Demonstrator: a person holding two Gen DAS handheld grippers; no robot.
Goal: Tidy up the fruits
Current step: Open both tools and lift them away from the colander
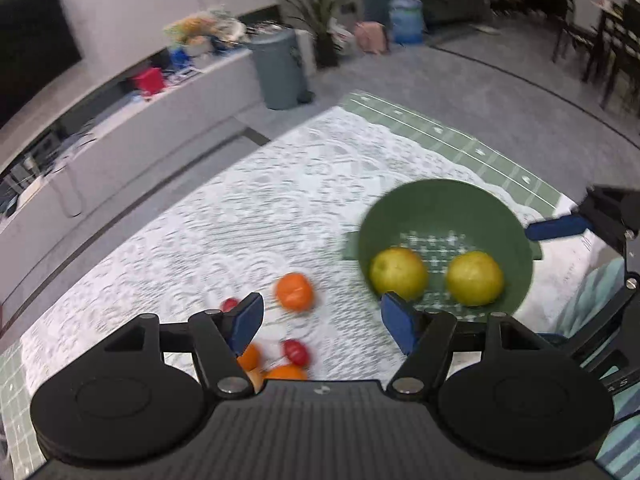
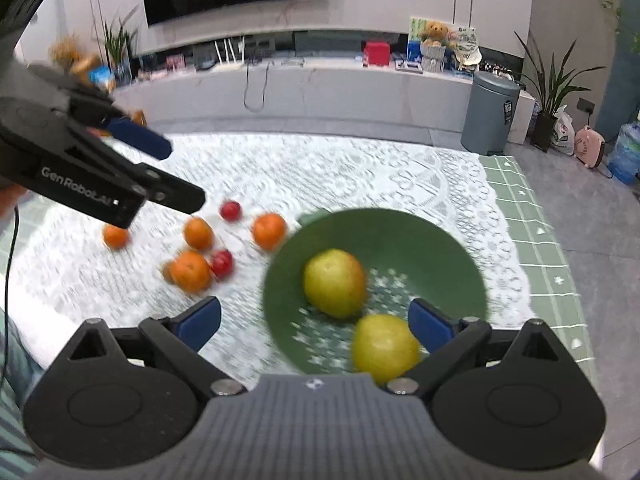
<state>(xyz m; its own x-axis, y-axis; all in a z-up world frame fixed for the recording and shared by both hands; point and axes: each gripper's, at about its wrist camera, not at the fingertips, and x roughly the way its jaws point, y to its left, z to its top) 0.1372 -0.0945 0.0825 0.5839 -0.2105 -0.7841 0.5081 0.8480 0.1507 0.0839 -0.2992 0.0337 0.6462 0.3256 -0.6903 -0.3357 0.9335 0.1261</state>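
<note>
A green colander bowl stands on the lace cloth and holds two yellow-green apples. Several oranges and small red fruits lie on the cloth left of the bowl. My left gripper is open and empty, above the cloth between the loose fruit and the bowl; it also shows in the right wrist view. My right gripper is open and empty over the bowl's near left rim.
The white lace cloth covers a green checked table. Beyond the table edge are a grey bin, a low TV shelf and potted plants.
</note>
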